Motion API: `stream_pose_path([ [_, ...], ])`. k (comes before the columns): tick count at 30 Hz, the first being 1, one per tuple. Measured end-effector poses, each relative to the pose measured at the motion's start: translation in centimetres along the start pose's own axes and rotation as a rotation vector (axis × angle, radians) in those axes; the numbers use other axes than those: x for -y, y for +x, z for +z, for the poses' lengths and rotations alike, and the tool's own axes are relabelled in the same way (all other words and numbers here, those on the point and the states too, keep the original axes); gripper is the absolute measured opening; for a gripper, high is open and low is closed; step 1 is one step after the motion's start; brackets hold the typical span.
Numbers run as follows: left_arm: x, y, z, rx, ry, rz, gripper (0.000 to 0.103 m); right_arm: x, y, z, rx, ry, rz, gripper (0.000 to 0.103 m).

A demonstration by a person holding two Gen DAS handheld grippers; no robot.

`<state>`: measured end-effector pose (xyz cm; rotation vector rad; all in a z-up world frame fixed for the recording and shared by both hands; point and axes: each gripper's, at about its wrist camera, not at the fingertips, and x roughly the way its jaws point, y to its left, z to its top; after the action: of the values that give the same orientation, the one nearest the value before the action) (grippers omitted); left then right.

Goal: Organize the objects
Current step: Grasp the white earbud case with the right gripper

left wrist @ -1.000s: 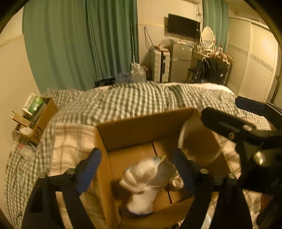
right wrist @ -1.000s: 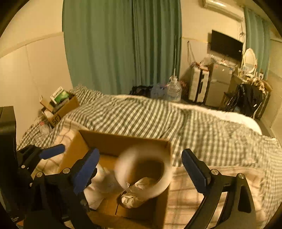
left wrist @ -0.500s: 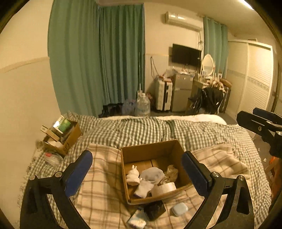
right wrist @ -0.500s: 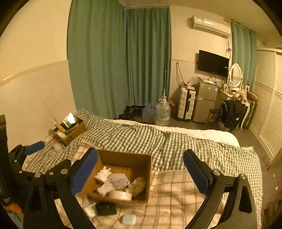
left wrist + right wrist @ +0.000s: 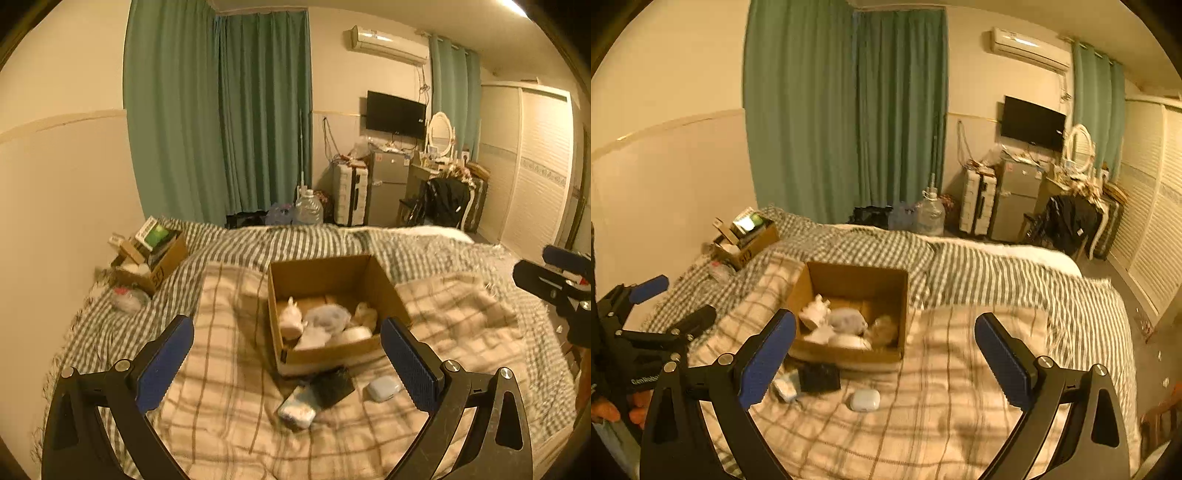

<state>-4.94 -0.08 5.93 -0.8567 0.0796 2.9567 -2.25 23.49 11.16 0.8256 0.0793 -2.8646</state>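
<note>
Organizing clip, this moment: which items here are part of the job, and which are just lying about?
Part of the job:
- cardboard box, part filled
- white earbud case
- black pouch
- small packet

Lying about:
- second box by the wall
- water jug
- suitcase
- checked blanket

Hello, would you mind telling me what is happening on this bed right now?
A person is tidying small things into an open brown cardboard box on the checked blanket. Both tongs, left and right, are open and empty. A small white case and a flat black item remain outside.
</note>
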Motion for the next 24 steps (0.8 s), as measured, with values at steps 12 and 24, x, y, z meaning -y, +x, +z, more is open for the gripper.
stream_pose_path([
  [12,0.2,9.1,-8.7,-0.159,0.001,0.032,0.103,0.1,11.3,-9.0,-0.217,0.061,-0.030,0.098],
  [24,-1.0,14.7,-13.6,-0.369,-0.016,-0.010,0.103,-2.8,19.8,-12.4,-0.387,-0.069,-0.015,0.096],
])
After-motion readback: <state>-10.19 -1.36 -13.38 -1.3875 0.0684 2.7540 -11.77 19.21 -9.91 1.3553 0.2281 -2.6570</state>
